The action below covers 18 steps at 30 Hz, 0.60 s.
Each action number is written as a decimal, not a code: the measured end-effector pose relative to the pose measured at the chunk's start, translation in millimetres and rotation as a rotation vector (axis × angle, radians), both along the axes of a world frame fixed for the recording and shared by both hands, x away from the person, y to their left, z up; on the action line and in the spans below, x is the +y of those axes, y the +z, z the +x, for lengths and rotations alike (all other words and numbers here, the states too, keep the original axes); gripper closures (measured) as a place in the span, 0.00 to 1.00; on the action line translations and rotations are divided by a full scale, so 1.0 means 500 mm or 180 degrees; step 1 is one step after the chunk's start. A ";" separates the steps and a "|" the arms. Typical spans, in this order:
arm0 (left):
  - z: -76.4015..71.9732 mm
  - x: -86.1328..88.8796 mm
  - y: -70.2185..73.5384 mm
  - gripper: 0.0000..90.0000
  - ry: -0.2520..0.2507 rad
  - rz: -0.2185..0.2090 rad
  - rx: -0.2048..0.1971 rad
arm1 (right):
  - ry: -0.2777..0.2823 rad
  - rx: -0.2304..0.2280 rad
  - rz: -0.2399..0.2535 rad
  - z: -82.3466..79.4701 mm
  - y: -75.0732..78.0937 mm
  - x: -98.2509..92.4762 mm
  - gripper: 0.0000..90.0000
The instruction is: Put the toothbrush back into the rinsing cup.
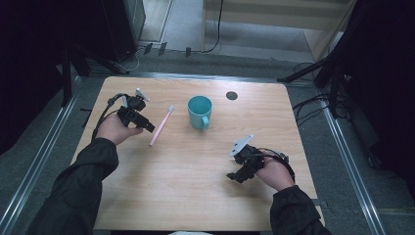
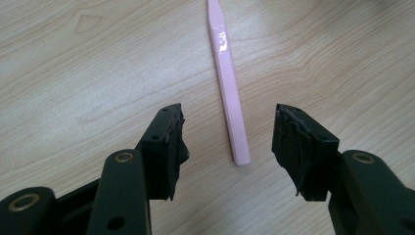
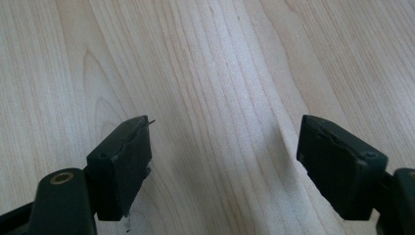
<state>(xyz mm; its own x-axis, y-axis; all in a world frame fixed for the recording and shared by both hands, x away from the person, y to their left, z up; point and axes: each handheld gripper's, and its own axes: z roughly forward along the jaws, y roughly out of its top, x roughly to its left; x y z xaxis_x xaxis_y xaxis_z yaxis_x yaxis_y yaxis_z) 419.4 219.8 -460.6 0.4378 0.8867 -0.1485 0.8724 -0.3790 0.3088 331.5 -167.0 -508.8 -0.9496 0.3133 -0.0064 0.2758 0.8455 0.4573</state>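
The pink toothbrush [image 1: 162, 126] is slim and one-coloured, with a ribbed handle and a pale bristle head at its far end. It lies flat on the table's left half, slanting from near-left to far-right, just left of the teal mug [image 1: 200, 111] and apart from it. In the left gripper view the butt of the handle lies between the jaws of the left gripper [image 2: 229, 132], which stand spread and touch nothing. The right gripper [image 3: 224, 142] hovers over bare wood at the near right, jaws wide apart and empty.

The table [image 1: 195, 196] is light wood with rounded corners; a small dark round disc [image 1: 232, 95] sits near its far edge. Around it lie grey floor, metal rails and dark stands with cables.

The bristle head is cut off at the top of the left gripper view, and the disc is too small to identify.
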 end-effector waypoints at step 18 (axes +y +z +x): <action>0.074 -0.054 0.002 0.62 -0.0197 0.0170 0.0194 | -0.0026 -0.0017 -0.0020 -0.005 0.000 -0.009 0.23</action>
